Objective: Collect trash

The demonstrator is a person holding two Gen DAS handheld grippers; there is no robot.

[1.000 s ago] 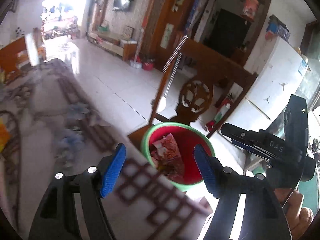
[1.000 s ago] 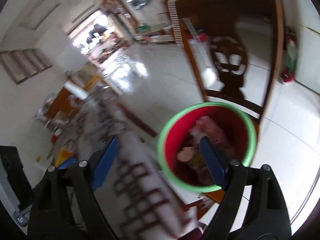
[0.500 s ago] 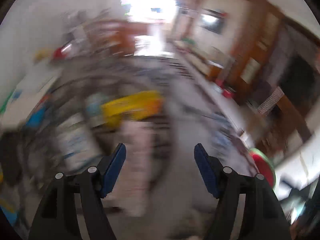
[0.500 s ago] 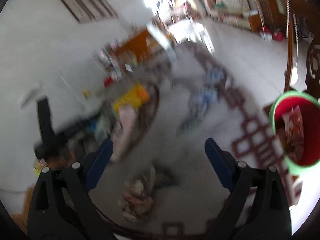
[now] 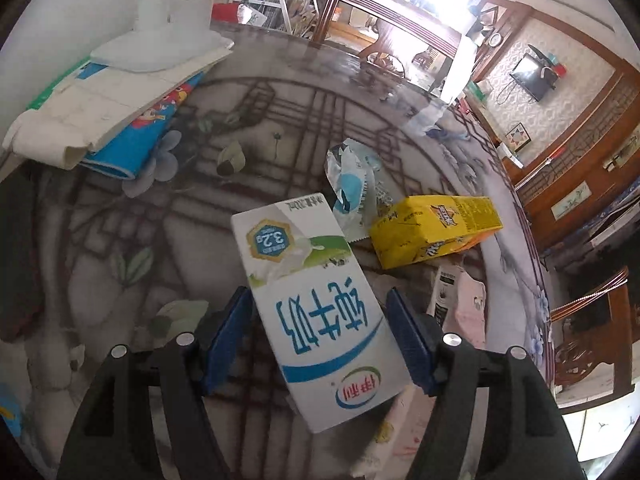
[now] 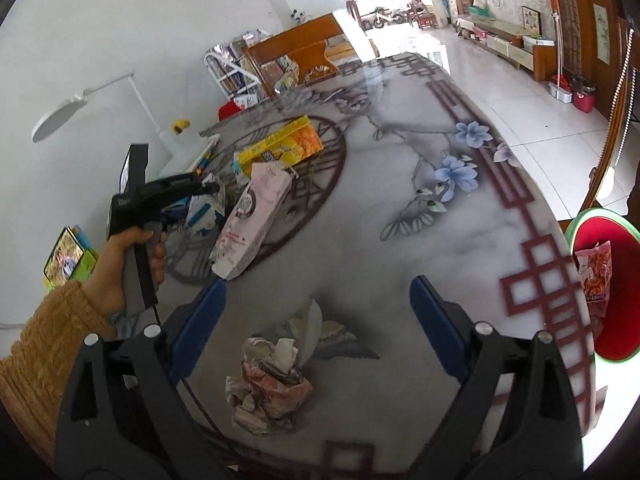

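In the left wrist view, my left gripper (image 5: 320,336) is open, its blue pads on either side of a white milk carton (image 5: 316,312) lying on the table, apart from it. A crumpled silver-blue wrapper (image 5: 352,184), a yellow box (image 5: 436,228) and a pink box (image 5: 460,304) lie beyond. In the right wrist view, my right gripper (image 6: 318,332) is open above a crumpled paper wad (image 6: 268,384). The pink box (image 6: 252,220) and yellow box (image 6: 280,146) lie further off. The red bin with a green rim (image 6: 600,288) holds a snack bag at the table's right edge.
The round table (image 6: 400,208) has a marble print with flowers and red lattice. Books and a white lamp base (image 5: 120,80) sit at its far left. The left hand and its gripper (image 6: 144,208) show in the right wrist view. A wooden chair (image 6: 616,120) stands by the bin.
Both grippers swung from above the red bin back over the table. The left one now straddles the milk carton; the right one is over the paper wad.
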